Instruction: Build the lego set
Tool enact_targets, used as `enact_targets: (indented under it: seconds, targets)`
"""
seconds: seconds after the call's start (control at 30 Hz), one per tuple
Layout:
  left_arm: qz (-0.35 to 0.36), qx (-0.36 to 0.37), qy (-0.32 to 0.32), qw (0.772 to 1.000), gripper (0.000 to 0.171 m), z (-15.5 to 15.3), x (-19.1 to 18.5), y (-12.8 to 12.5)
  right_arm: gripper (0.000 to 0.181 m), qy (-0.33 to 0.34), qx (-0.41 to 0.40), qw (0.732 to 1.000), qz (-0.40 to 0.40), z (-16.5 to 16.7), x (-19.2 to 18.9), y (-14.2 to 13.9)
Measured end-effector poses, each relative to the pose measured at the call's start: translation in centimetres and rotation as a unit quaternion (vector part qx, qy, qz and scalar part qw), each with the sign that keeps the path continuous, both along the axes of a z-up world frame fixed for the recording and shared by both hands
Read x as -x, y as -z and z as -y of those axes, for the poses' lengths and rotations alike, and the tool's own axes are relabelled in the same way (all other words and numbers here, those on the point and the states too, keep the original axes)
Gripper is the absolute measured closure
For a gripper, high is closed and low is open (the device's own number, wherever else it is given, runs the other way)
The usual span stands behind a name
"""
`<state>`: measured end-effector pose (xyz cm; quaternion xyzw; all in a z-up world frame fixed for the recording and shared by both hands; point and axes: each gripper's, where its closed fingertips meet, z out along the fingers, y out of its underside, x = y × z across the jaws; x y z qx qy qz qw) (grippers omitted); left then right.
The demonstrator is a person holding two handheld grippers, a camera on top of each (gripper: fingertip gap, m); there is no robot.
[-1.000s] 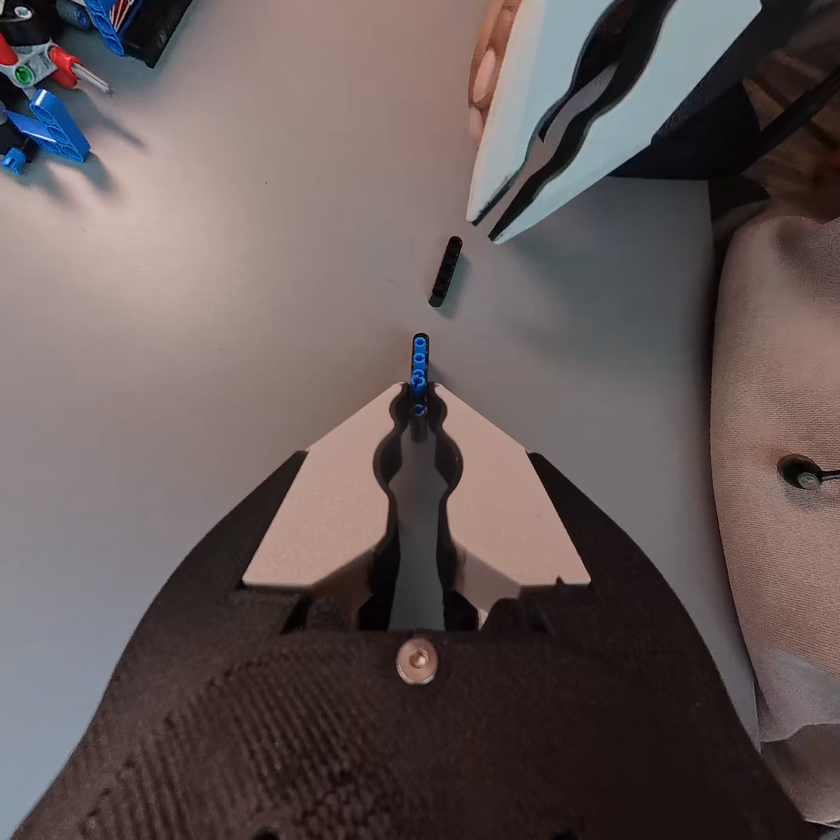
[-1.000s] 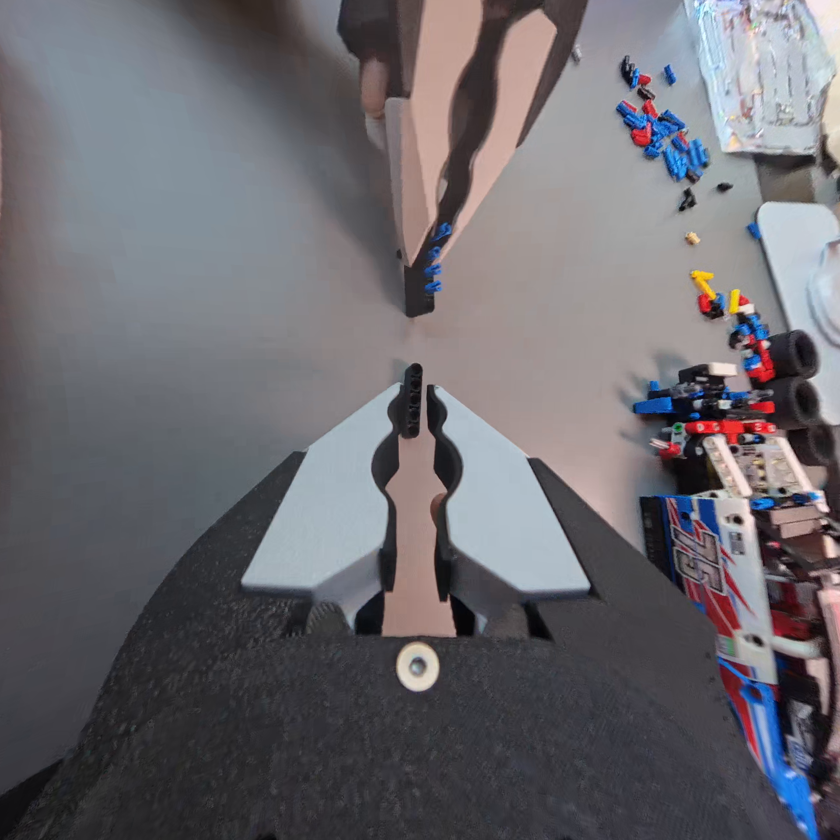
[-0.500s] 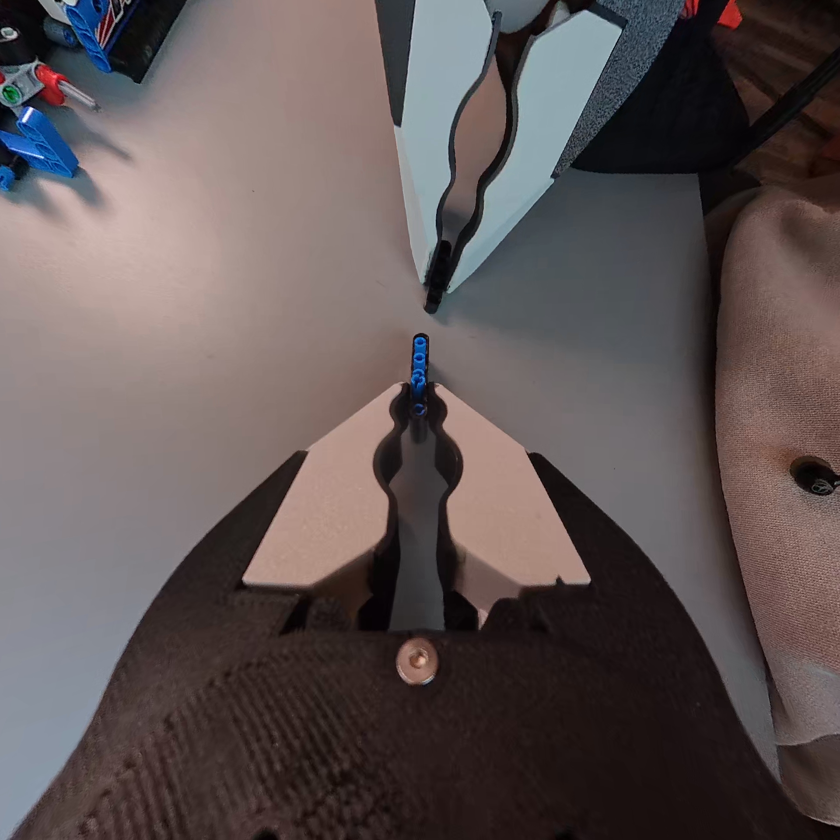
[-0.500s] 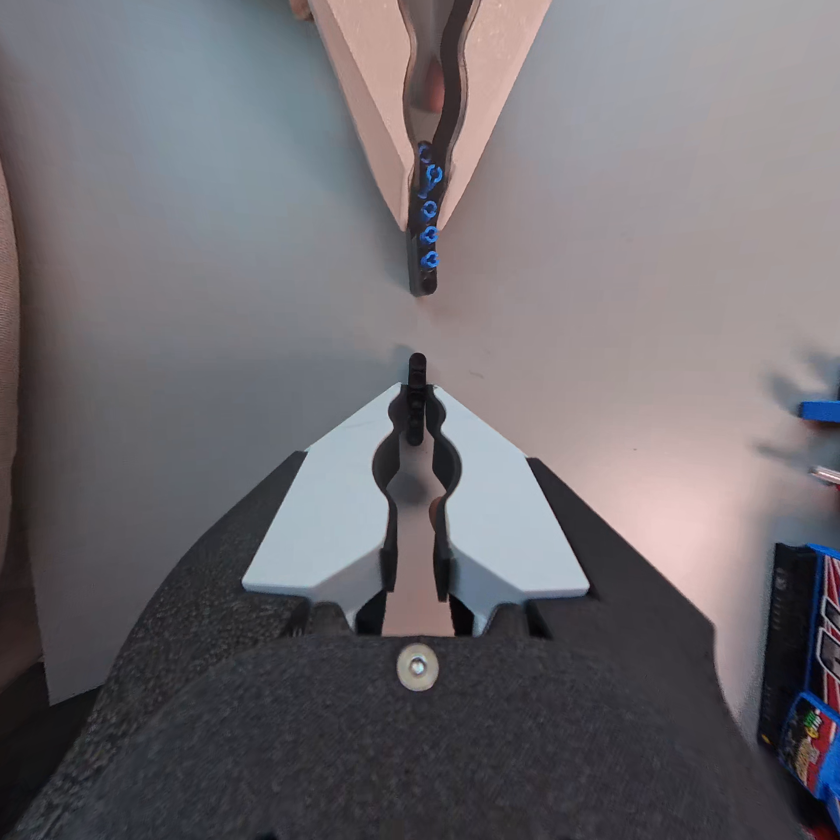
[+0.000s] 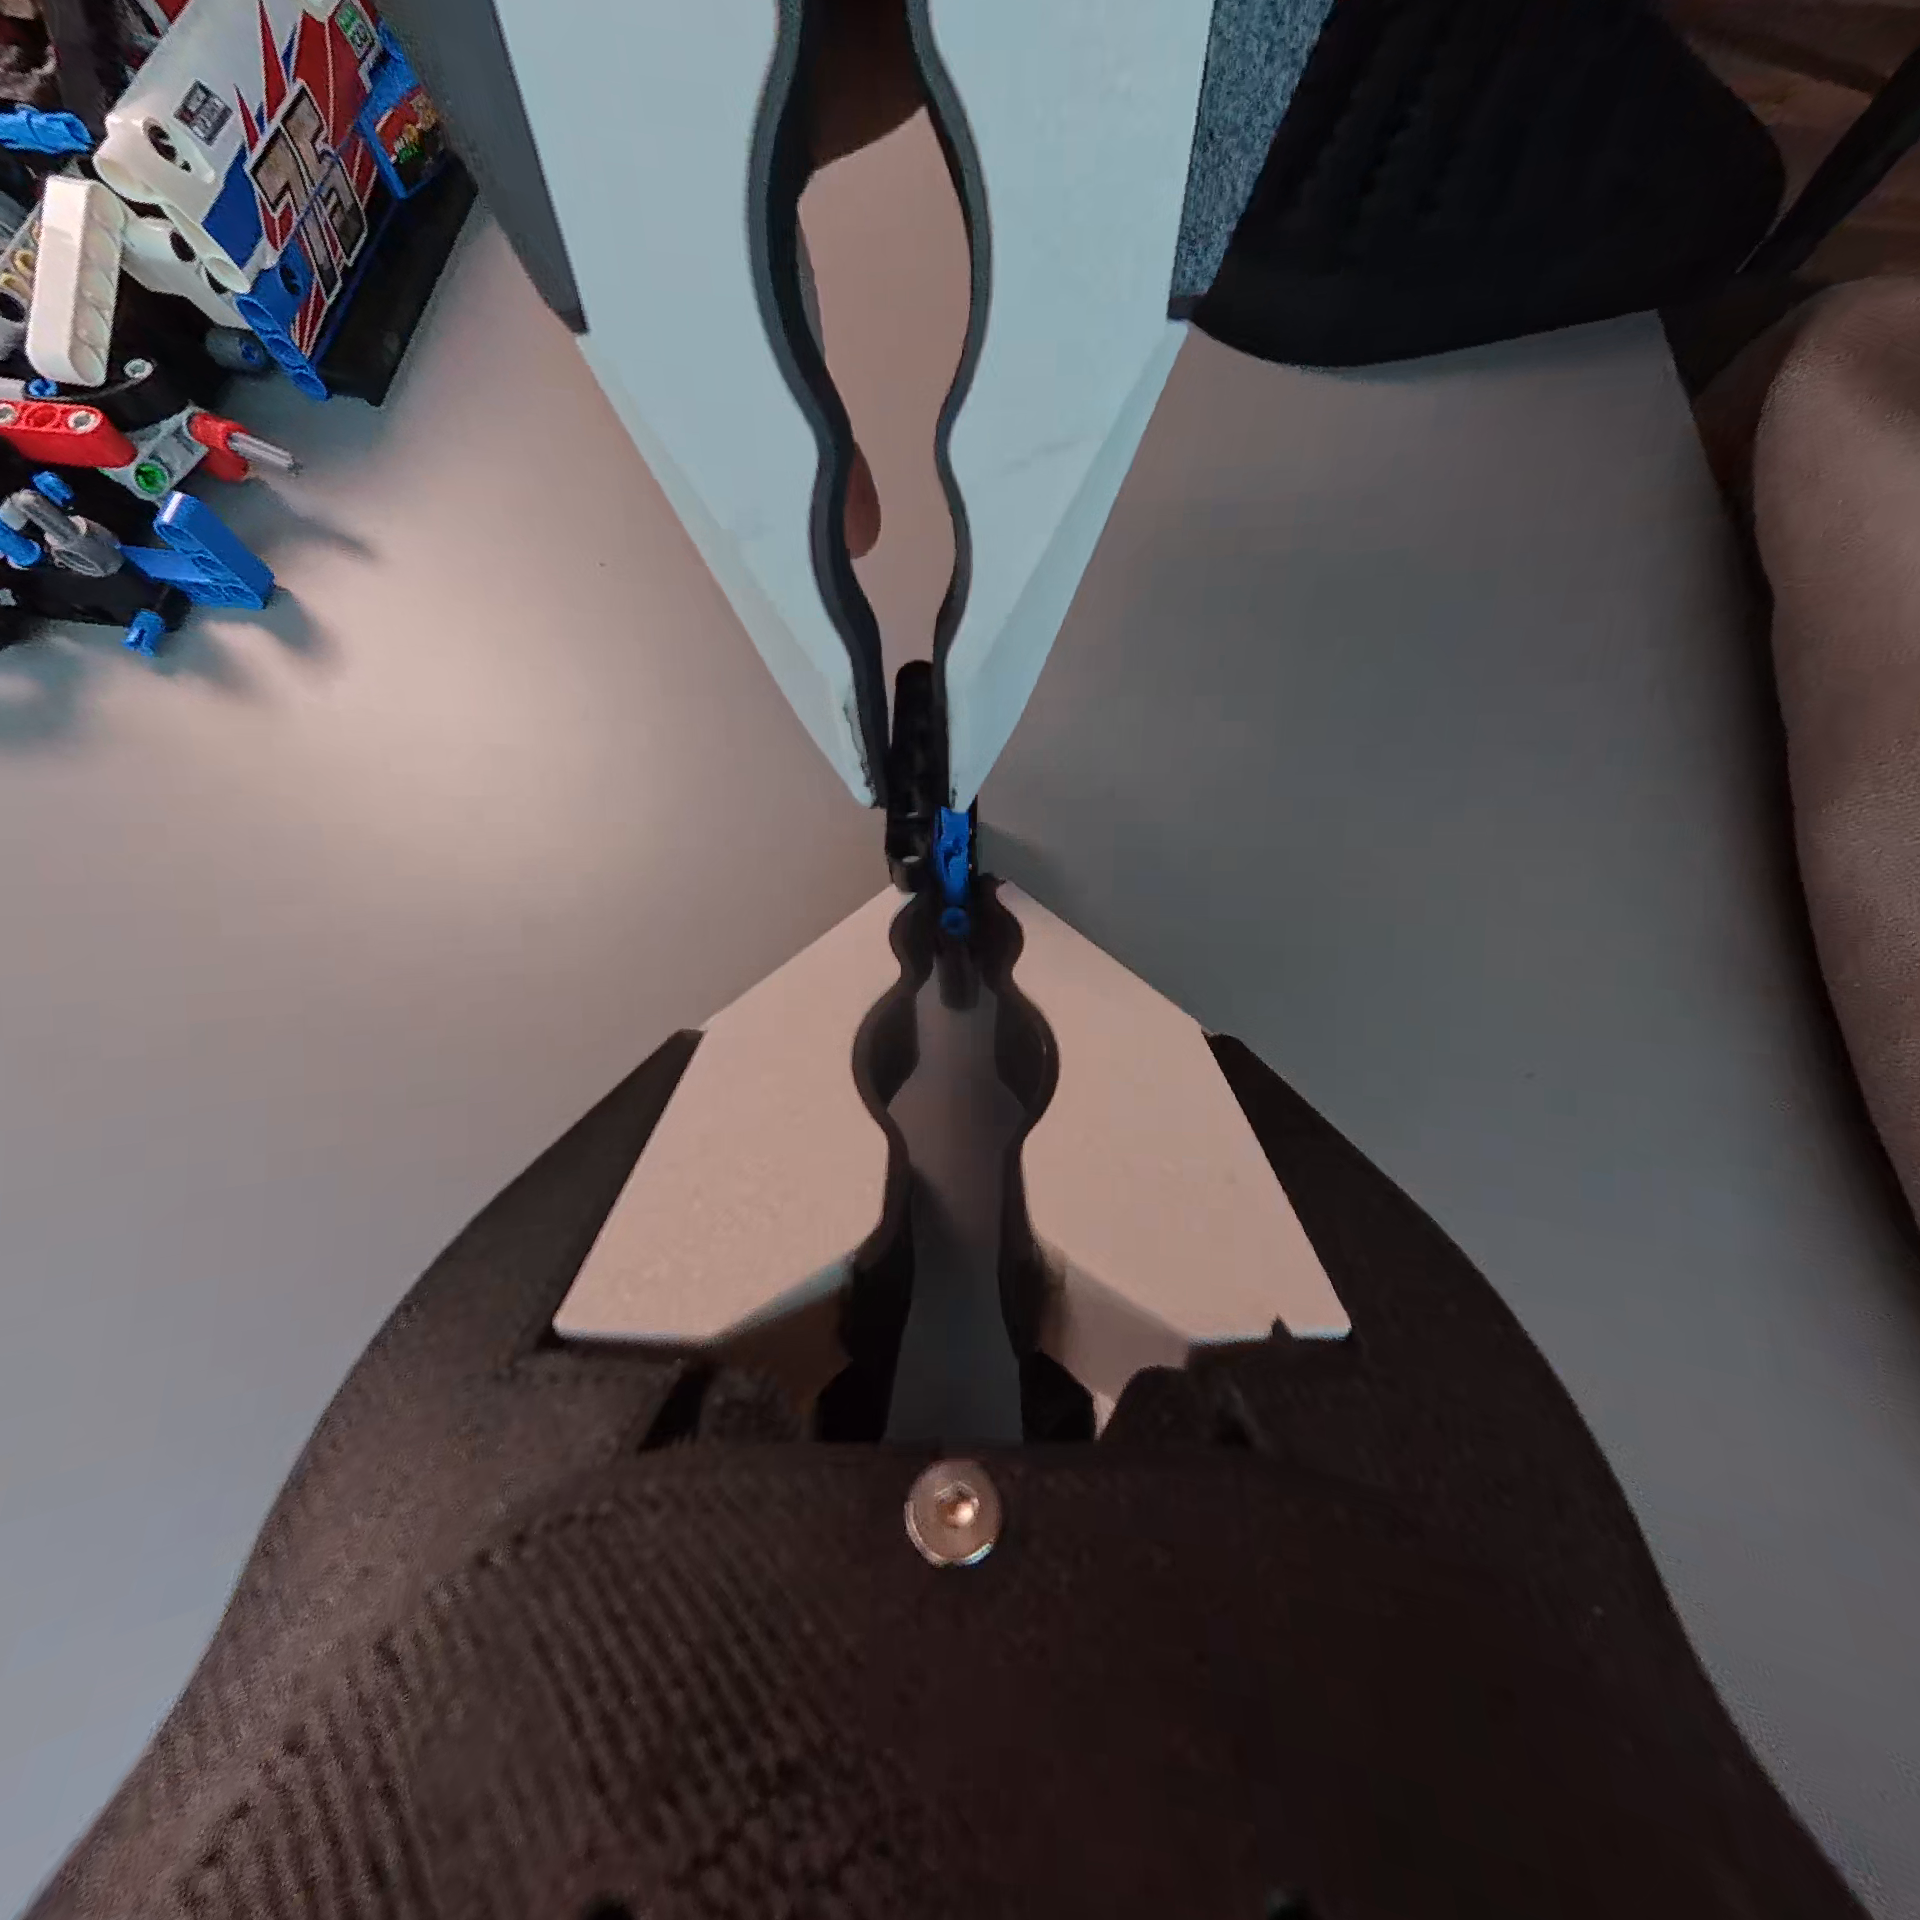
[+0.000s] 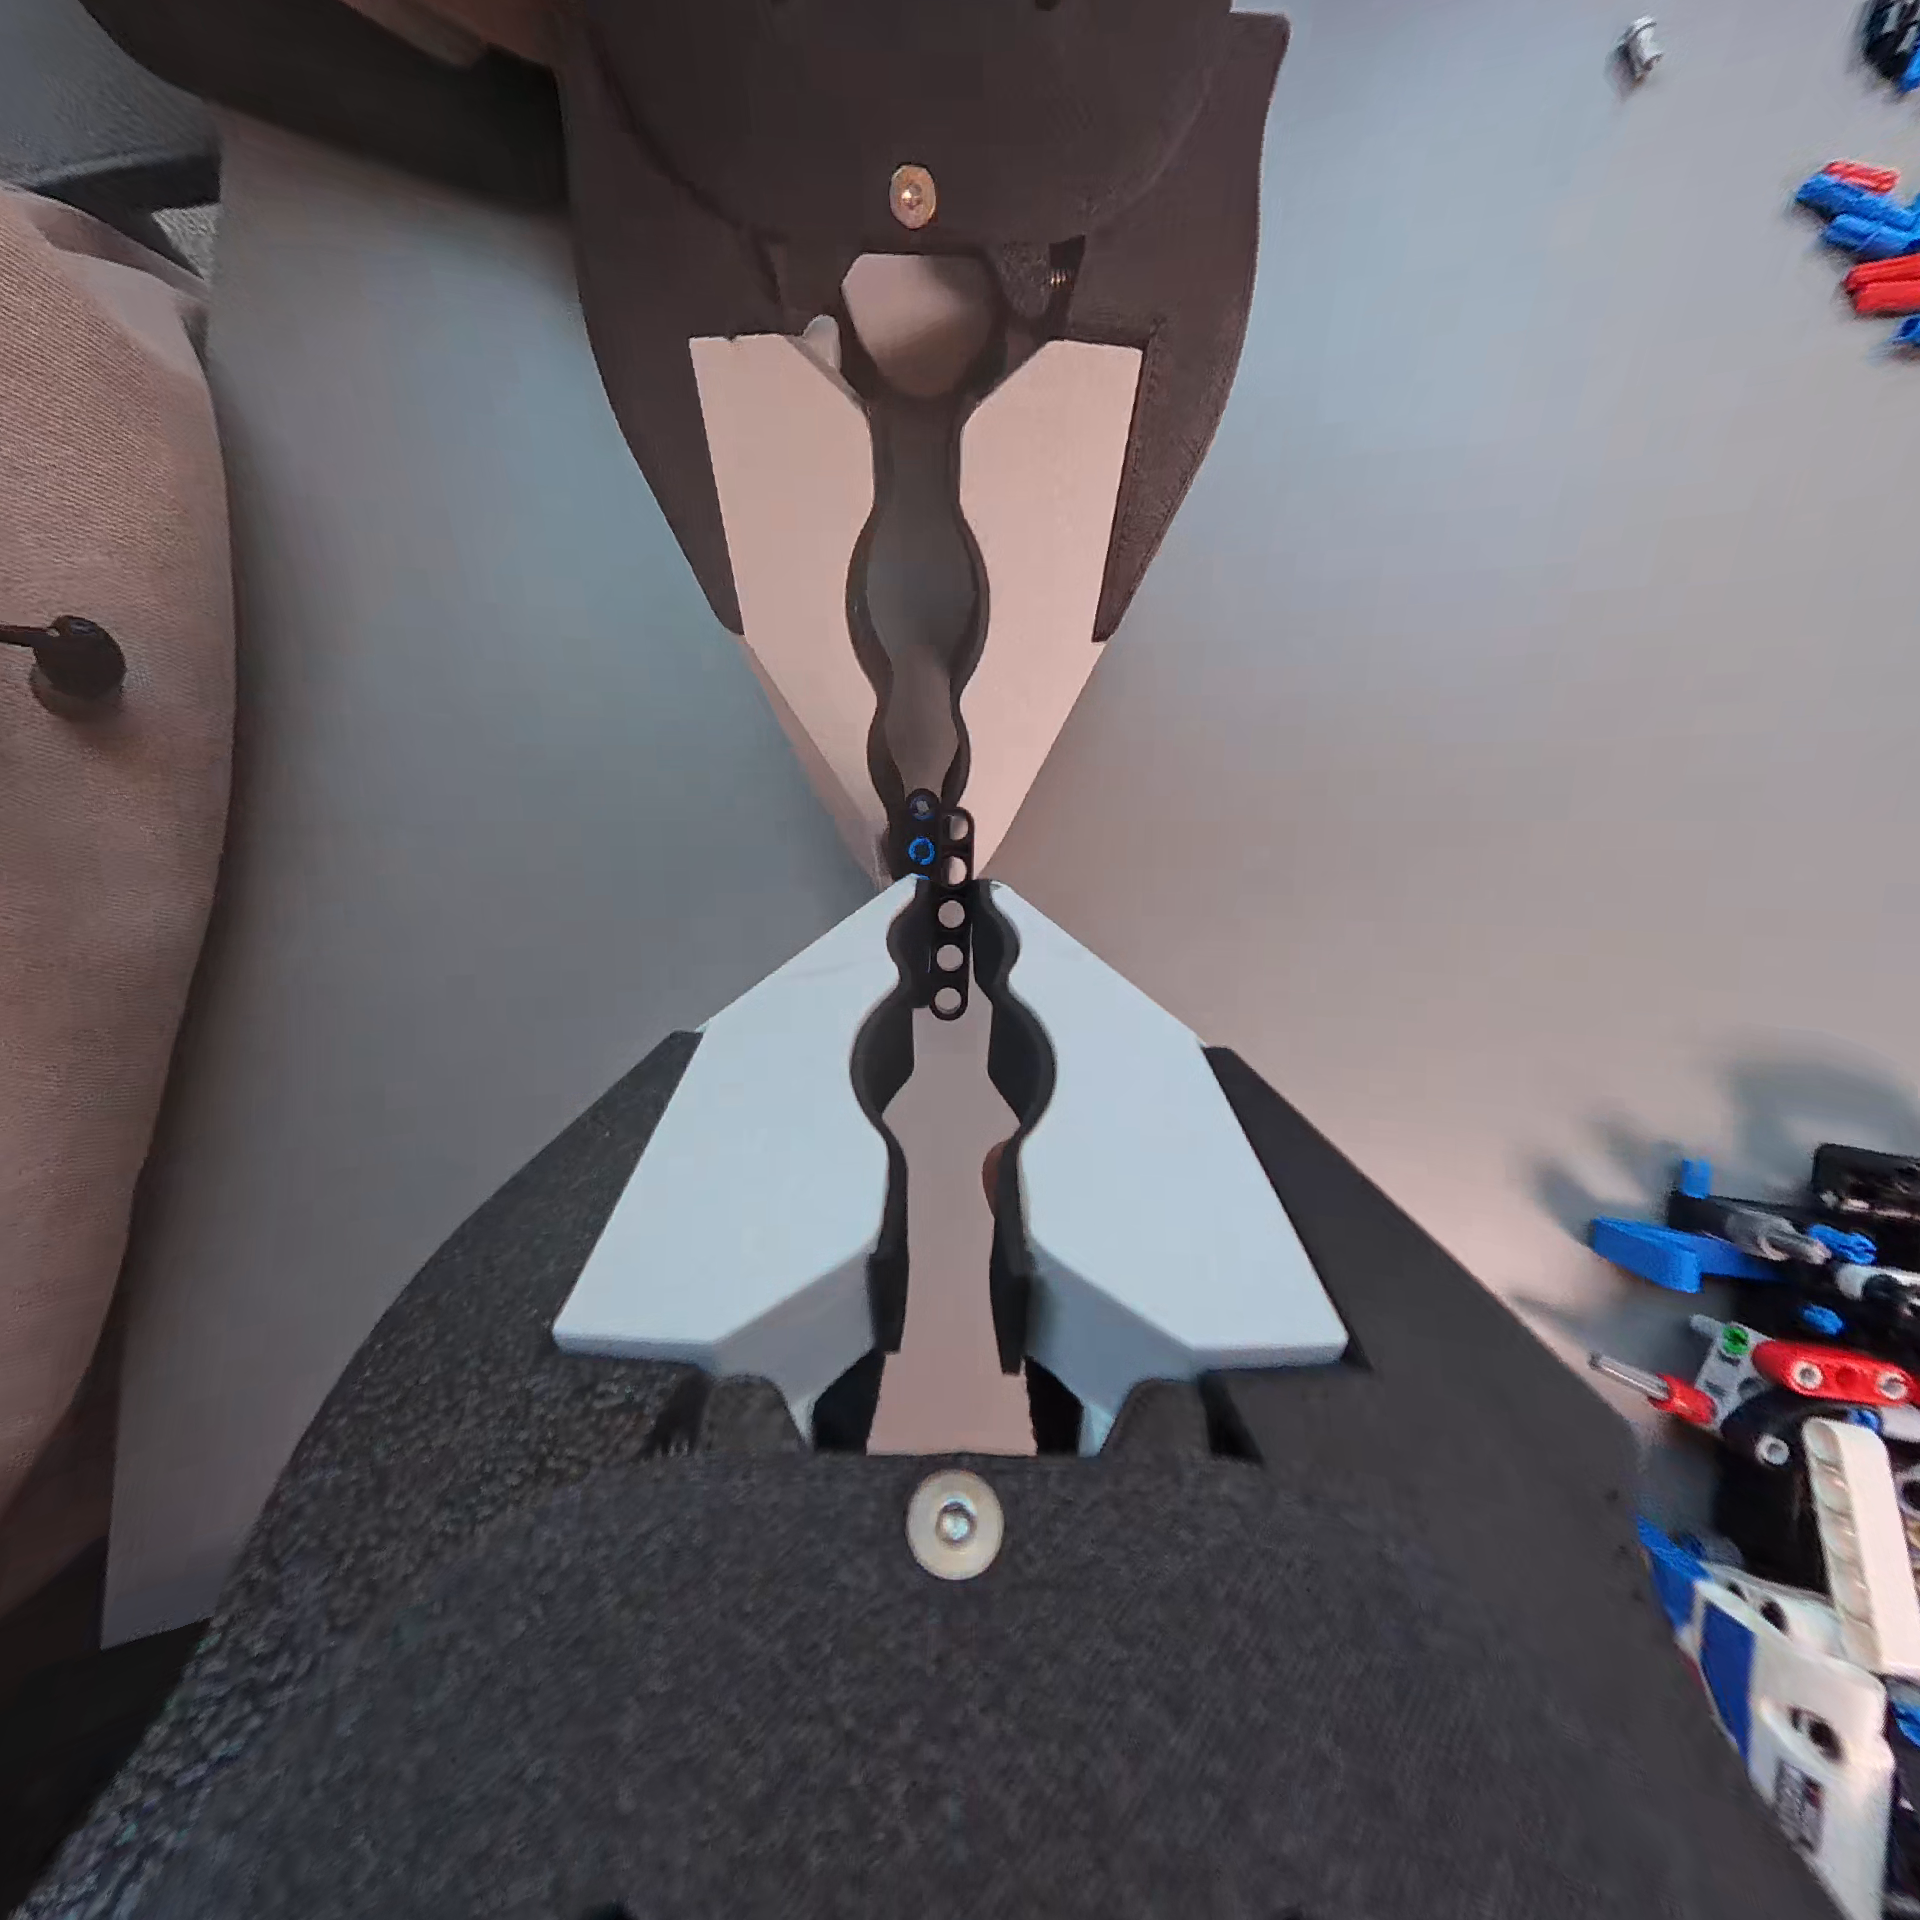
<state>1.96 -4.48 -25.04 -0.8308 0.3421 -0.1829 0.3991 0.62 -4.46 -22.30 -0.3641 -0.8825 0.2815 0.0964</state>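
Note:
My left gripper point(image 5: 951, 899) is shut on a black beam with blue pins point(image 5: 953, 857). The beam sticks out past its fingertips, above the grey table point(image 5: 520, 831). My right gripper point(image 6: 948, 888) is shut on a plain black beam with a row of holes point(image 6: 949, 956). The two grippers face each other tip to tip. In the left wrist view the right gripper point(image 5: 920, 805) comes down from the top with its black beam point(image 5: 914, 743) just left of the blue pins. In the right wrist view the left gripper point(image 6: 925, 836) shows with the pinned beam point(image 6: 921, 850) beside the plain one.
A partly built red, white and blue car model point(image 5: 208, 260) stands at the left of the left wrist view and at the lower right of the right wrist view point(image 6: 1818, 1455). Loose blue and red pieces point(image 6: 1870, 229) lie far right. A beige cloth point(image 5: 1849, 727) lies along the table's edge. Both grippers' tips are close together, under 4 cm apart.
The right gripper has swung round with its black beam and closed in on the left gripper. The two beams, apart before, now sit side by side. The left gripper kept its grasp.

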Motion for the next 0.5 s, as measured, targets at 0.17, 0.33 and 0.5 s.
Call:
enact_targets:
  seconds: [0.17,0.33,0.5]
  targets:
    - [-0.061,-0.027,0.006,0.998,0.155,-0.1,0.7,0.8,0.177,0.027,0.033,0.999,-0.007,-0.5,-0.2,0.3]
    - [-0.043,-0.020,0.000,0.999,0.156,0.1,1.3,0.8,0.177,0.048,0.057,0.997,-0.021,-0.8,-0.7,0.5]
    - [-0.051,-0.027,-0.002,0.998,0.165,0.0,1.2,0.8,0.177,0.054,0.072,0.995,-0.036,-0.8,-1.1,0.2]
